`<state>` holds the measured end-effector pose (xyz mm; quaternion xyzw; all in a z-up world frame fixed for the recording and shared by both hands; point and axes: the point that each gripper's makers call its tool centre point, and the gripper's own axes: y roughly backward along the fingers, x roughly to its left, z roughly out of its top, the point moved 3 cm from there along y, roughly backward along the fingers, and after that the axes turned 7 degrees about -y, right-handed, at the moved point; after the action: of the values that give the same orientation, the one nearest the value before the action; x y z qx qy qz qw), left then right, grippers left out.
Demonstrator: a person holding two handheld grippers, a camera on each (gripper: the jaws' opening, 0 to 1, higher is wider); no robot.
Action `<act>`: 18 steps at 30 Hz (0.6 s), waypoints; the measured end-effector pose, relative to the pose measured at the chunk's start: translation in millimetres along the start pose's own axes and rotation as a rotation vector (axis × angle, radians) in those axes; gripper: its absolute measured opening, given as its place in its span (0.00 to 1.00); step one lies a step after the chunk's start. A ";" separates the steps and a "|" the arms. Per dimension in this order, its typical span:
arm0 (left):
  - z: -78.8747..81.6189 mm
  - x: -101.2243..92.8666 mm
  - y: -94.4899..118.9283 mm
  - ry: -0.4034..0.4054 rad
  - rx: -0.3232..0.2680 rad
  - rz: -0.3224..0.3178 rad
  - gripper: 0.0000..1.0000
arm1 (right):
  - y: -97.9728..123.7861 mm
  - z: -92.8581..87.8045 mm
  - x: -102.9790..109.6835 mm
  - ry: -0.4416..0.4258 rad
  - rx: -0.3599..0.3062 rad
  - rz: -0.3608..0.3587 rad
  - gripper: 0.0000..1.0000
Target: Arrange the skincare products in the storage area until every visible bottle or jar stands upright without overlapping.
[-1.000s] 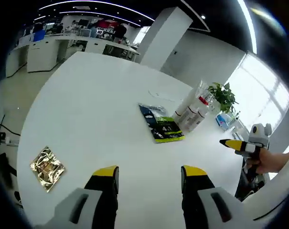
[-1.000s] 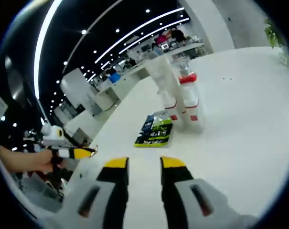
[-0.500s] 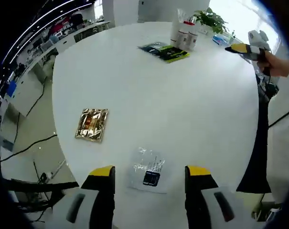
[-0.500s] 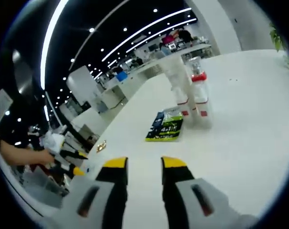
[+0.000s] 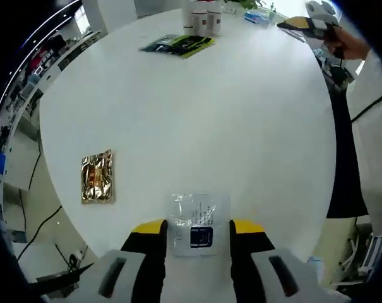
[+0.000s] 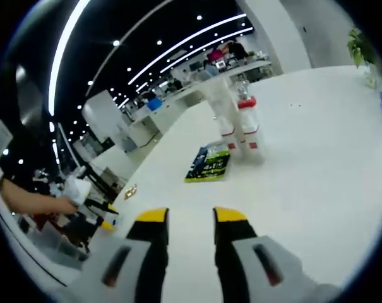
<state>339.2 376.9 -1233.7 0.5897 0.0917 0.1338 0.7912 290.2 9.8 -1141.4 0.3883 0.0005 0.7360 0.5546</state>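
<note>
From the left gripper view we look steeply down on the round white table (image 5: 197, 113) from its near edge, close above a clear packet (image 5: 197, 224) that lies between our own jaws. From the right gripper view we look low and nearly level across the same table (image 6: 304, 158) toward the far office. Both views share the dark green packet (image 5: 177, 44) (image 6: 208, 165) and the bottles (image 5: 202, 14) (image 6: 240, 126) beside it, far off in the left view, nearer in the right.
</note>
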 end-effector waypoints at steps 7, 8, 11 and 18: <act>4.2 -3.8 -0.6 0.034 -0.048 0.010 0.33 | 2.6 1.8 -2.2 -0.004 -0.011 -0.004 0.26; 4.4 -4.1 -0.5 0.038 -0.049 0.012 0.33 | 3.1 0.4 -2.5 -0.006 -0.010 -0.003 0.26; 4.9 -5.5 -0.8 0.059 -0.052 0.013 0.31 | 4.0 -9.7 -3.4 -0.021 0.006 0.004 0.26; 7.3 -11.5 -4.0 0.100 -0.065 -0.003 0.09 | 1.9 -9.2 -3.0 -0.018 0.023 0.017 0.25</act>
<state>330.9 365.5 -1235.6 0.5562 0.1274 0.1649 0.8045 283.6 10.6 -1148.7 0.4014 0.0007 0.7370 0.5438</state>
